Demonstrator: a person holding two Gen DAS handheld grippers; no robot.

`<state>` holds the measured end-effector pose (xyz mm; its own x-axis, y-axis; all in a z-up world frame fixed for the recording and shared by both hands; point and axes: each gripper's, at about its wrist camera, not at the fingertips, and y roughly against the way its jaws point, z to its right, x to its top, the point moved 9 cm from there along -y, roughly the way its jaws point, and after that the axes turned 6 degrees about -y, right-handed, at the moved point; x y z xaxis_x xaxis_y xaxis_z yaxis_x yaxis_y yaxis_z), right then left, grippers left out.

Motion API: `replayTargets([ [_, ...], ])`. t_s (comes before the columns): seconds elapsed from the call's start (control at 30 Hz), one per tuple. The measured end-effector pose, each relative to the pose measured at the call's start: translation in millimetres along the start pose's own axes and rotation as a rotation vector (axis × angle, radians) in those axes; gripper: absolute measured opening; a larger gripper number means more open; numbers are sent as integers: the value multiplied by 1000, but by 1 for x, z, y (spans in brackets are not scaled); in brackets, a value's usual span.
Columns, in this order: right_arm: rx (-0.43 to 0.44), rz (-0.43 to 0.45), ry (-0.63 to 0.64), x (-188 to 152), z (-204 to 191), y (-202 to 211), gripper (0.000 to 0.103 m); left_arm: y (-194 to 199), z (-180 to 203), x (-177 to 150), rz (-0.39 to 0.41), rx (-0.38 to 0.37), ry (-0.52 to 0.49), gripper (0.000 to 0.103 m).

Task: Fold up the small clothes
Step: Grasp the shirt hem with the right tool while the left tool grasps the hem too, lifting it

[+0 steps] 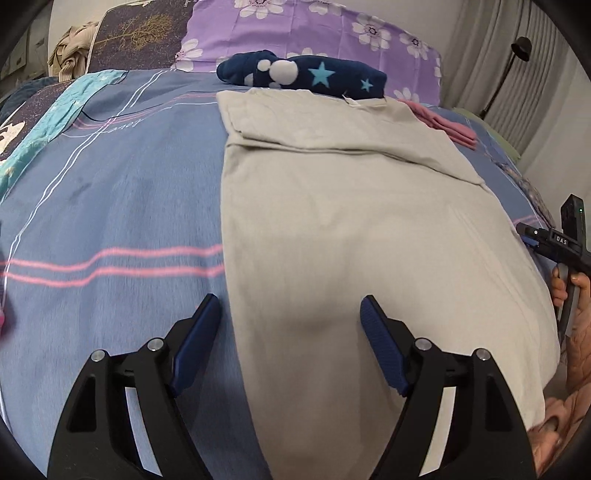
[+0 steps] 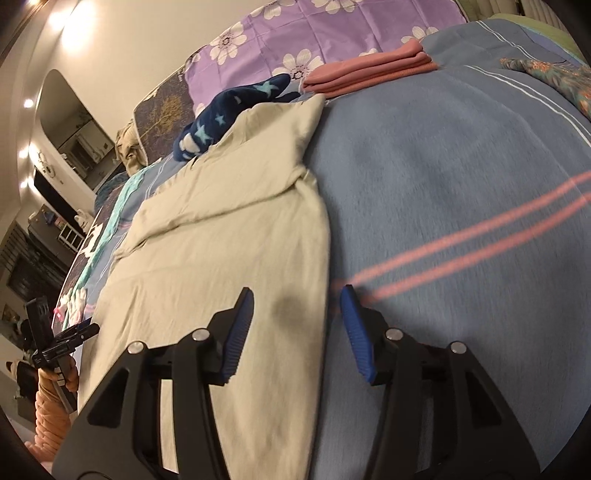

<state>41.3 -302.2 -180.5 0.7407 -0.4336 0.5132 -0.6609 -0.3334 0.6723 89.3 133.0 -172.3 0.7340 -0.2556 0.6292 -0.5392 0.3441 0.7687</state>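
My left wrist view looks steeply down past its left gripper [image 1: 290, 314], close over the grey garment [image 1: 351, 221] ahead. My right wrist view faces forward past the right gripper [image 2: 297, 306], above that cloth's right edge. Both share the garment and the purple pillow [image 1: 303, 33] beyond.
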Motion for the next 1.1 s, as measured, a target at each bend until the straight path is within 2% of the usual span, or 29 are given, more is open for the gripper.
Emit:
replayTargets([
  [0.27, 62, 15, 32, -62, -3, 51, 50, 32, 18, -39, 48, -48, -8, 78],
  [0.43, 143, -45, -25, -103, -2, 87, 49, 58, 40, -71, 58, -116, -47, 77],
  [0.5, 197, -90, -71, -121, 2, 101, 49, 70, 49, -84, 64, -167, -54, 69],
  [0.57, 236, -133, -100, -135, 5, 110, 48, 79, 51, -95, 59, -201, -54, 54],
  [0.6, 249, -153, -106, -140, 4, 111, 48, 81, 50, -100, 56, -208, -51, 50],
  [0.67, 268, -170, -101, -143, 2, 110, 48, 83, 46, -102, 60, -233, -35, 43],
  [0.87, 371, -179, -144, -129, -15, 92, 50, 69, 44, -87, 93, -301, 32, 42],
  [1.0, 359, -204, -154, -137, -15, 100, 49, 73, 43, -93, 85, -277, 45, 42],
  [1.1, 334, -210, -106, -148, -16, 105, 48, 77, 45, -99, 79, -263, 23, 42],
])
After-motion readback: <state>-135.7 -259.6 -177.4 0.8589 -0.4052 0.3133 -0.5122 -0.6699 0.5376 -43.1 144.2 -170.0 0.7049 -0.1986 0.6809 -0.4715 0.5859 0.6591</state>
